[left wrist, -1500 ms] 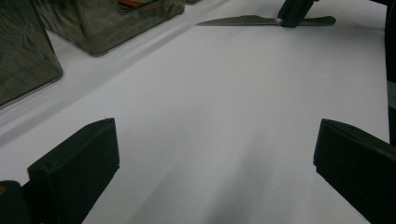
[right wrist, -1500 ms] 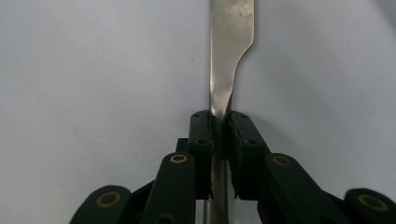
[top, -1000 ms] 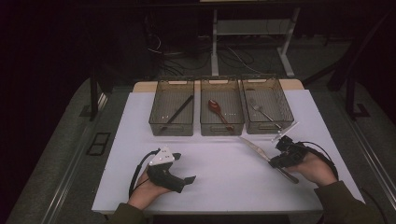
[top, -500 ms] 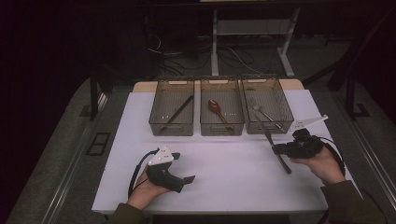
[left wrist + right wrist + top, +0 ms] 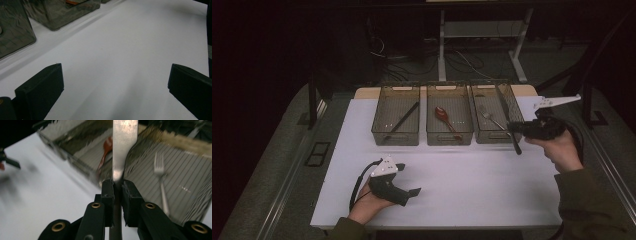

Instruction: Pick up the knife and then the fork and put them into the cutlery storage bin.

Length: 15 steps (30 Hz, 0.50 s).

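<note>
Right gripper view: jaws clamped on knife (image 5: pixel 124 142).

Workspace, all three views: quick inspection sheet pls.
Surface: white table, bare in front.
Job's things: knife clamped in the right hand-held gripper, held above the right bin, where a fork lies.
Clutter: red spoon in the middle bin; a dark utensil in the left bin.
Grippers: left hand-held gripper open, resting on the table.
Cables: black lead looping from the left one.
Surroundings: dark floor, cables behind.
</note>
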Each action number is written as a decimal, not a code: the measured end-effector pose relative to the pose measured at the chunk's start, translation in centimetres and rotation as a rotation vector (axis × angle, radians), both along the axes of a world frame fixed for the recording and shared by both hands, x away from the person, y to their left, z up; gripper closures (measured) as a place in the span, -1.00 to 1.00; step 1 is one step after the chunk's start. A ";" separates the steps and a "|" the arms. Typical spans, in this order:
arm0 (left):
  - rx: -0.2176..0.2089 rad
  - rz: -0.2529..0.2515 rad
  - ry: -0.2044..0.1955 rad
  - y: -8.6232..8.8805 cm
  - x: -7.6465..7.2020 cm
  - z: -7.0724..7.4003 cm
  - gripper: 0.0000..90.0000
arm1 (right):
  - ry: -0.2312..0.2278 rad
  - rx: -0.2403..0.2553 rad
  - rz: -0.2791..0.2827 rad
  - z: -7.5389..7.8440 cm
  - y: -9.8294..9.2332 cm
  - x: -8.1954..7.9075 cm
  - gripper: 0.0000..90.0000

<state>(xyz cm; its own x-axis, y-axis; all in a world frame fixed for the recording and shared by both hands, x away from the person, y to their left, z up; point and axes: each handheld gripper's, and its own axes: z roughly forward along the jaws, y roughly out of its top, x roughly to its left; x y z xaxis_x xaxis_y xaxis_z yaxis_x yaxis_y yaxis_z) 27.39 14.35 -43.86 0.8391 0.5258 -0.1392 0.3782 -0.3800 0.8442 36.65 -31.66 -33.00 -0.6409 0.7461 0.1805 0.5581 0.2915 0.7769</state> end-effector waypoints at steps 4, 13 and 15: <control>0.004 -0.004 0.000 0.0 0.0 0.0 -1.00 | -0.041 -0.021 -0.040 1.6 0.2 2.5 0.77; 0.009 -0.006 0.006 0.0 0.1 -0.1 -1.00 | -0.059 -0.031 -0.121 1.2 0.9 8.1 0.76; 0.005 -0.006 0.005 0.0 0.1 -0.1 -1.00 | -0.048 -0.051 -0.140 0.5 1.0 9.0 0.76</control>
<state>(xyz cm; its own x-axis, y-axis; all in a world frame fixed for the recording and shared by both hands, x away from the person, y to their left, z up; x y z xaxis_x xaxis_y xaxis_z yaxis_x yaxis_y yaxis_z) 27.45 14.32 -43.93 0.8416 0.5215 -0.1406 0.3800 -0.3867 0.8403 45.70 -30.66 -32.49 -0.5370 0.8362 0.1115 0.5583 0.2533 0.7900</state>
